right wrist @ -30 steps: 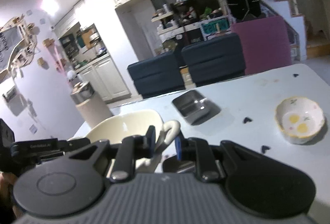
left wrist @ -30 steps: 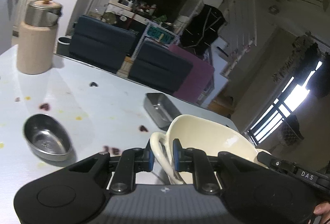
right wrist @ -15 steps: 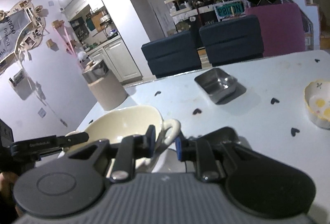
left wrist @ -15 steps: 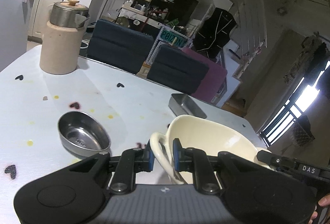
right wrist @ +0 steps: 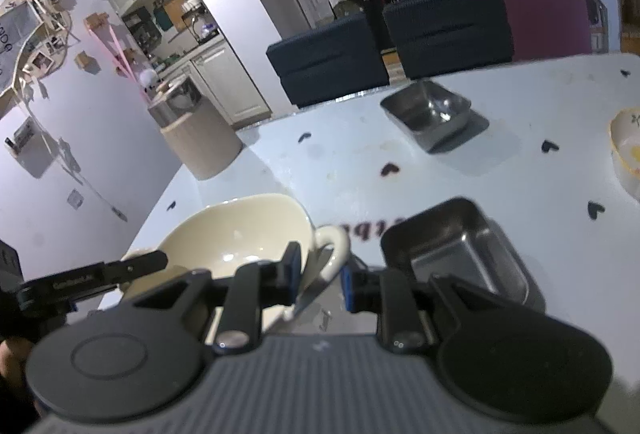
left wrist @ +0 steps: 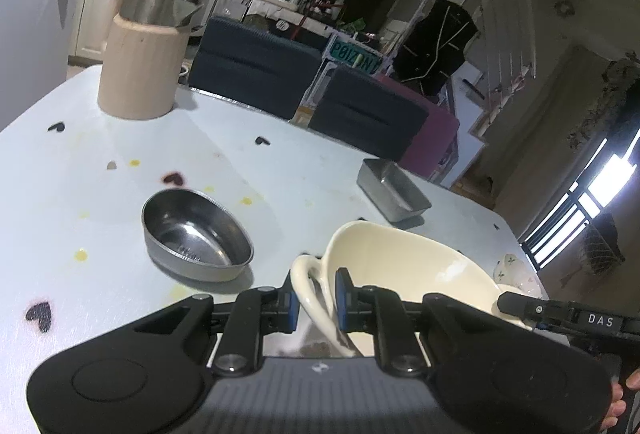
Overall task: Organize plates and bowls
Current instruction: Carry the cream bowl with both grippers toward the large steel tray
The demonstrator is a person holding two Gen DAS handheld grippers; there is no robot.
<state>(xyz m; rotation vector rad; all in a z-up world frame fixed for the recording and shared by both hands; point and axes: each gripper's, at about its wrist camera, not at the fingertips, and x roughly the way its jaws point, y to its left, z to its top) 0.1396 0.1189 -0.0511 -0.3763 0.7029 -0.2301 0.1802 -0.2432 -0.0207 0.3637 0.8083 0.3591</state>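
A cream two-handled bowl [left wrist: 404, 266] hangs over the white table, held from both sides. My left gripper [left wrist: 316, 300] is shut on its left loop handle [left wrist: 306, 282]. My right gripper [right wrist: 318, 274] is shut on its right loop handle [right wrist: 330, 250]; the bowl also shows in the right wrist view [right wrist: 236, 238]. A round steel bowl [left wrist: 196, 234] sits on the table left of the left gripper. A square steel dish [right wrist: 456, 254] lies just right of the right gripper. A second steel dish [right wrist: 428, 114] stands farther back. A small flowered bowl [right wrist: 626, 150] is at the right.
A beige canister with a steel lid [left wrist: 146, 50] stands at the far left corner of the table [left wrist: 120, 162]. Dark heart stickers and yellow spots mark the tabletop. Dark chairs [left wrist: 256, 66] stand beyond the far edge.
Both grippers have come down and tilted toward the table with the cream bowl between them. The round steel bowl and the near square dish have come closer in view.
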